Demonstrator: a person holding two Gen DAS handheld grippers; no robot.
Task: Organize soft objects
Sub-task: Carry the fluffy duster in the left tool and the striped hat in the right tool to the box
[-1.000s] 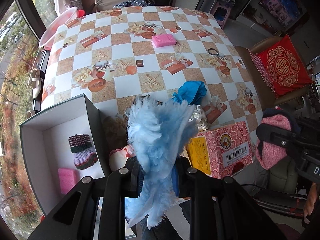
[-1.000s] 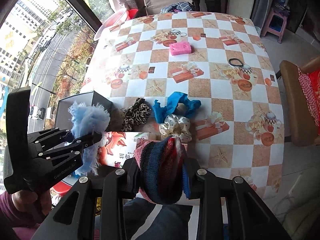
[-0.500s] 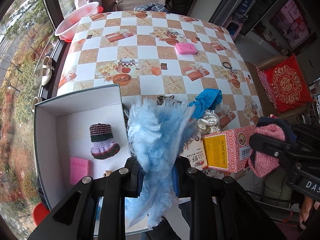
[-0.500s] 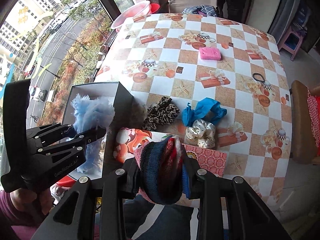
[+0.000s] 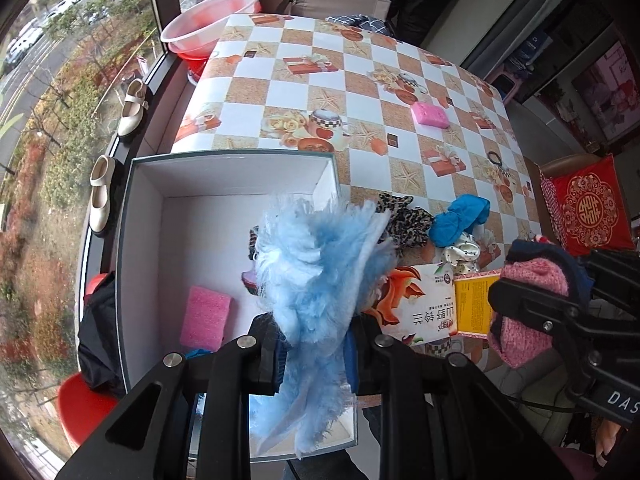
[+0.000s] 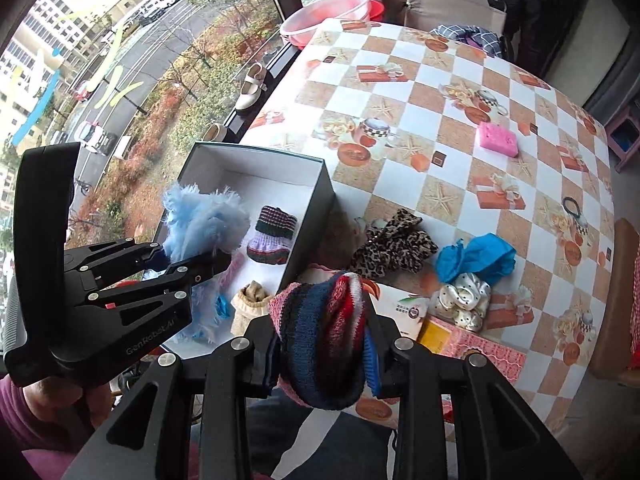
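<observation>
**Q:** Status on both tongs?

**Me:** Left gripper (image 5: 316, 354) is clamped on the fluffy blue item (image 5: 320, 268), a feathery, wispy clump of pale and mid-blue fibres. It fills the centre of my left wrist view and hangs over the open box (image 5: 144, 208). From the right wrist view my left gripper (image 6: 188, 258) sits at left of frame, with the fluff (image 6: 204, 220) over the box's near left corner.

**Q:** Right side?

**Me:** Right gripper (image 6: 324, 354) is closed on the knit hat (image 6: 320, 340), ribbed wool in navy, red, white and pink stripes, bunched into a rounded lump at lower centre. In the left view it shows at right of frame, pink fuzzy lining out (image 5: 532, 304).

**Q:** Box contents?

**Me:** Rectangular, dark outside, smooth white card inside. It holds a pink sponge block (image 5: 205, 318), a small striped knit sock (image 6: 272, 236) and a beige cloth piece (image 6: 250, 300) near the front wall.

**Q:** On the table?

**Me:** Checkered glossy tablecloth (image 6: 432, 128). A leopard-print scrunchie (image 6: 394, 250), a crumpled blue scrunchie (image 6: 476, 258) and a satin white polka-dot scrunchie (image 6: 462, 300) are clustered right of the box. Second pink sponge (image 6: 498, 140) sits well apart at upper right, with a thin black hair tie (image 6: 570, 204) far right. Printed cartons (image 5: 428, 308) lie just beside the box's right wall.
</observation>
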